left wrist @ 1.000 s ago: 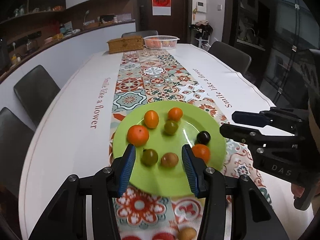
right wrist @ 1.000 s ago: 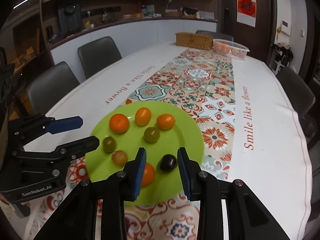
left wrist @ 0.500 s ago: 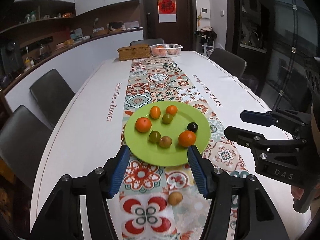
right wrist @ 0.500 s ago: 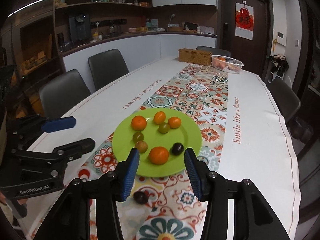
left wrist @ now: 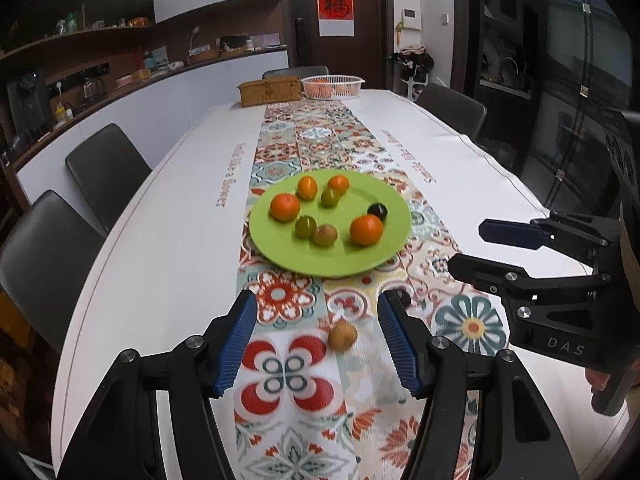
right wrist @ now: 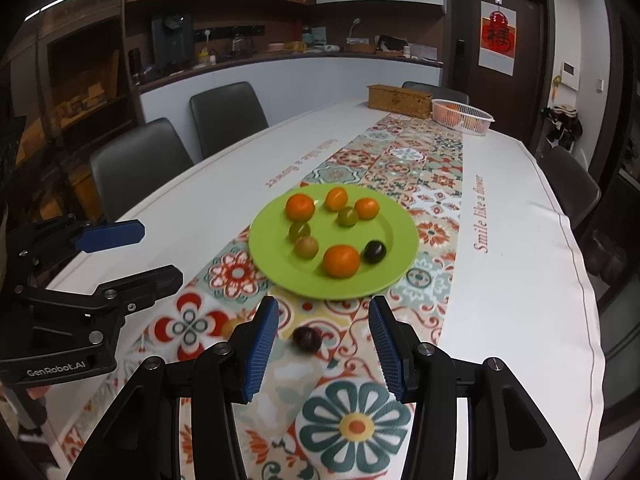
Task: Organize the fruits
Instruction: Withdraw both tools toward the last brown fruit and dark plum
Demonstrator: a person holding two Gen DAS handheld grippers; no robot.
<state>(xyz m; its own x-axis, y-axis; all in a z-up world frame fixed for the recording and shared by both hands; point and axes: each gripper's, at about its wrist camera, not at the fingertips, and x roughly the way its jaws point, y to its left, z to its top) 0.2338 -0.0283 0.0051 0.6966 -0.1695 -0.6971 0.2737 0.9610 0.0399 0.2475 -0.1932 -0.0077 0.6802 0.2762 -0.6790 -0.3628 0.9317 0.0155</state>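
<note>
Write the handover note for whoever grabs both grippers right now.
Left gripper: jaws open, empty, framing a small brown fruit lying on the table runner.
Right gripper: jaws open, empty, framing a dark fruit on the runner.
Green plate holds eight fruits: four orange, two green, one brownish, one dark.
Done: those eight are on the plate.
Left: the two loose fruits, probably bound for the plate. White basket at the far end also holds fruit.
</note>
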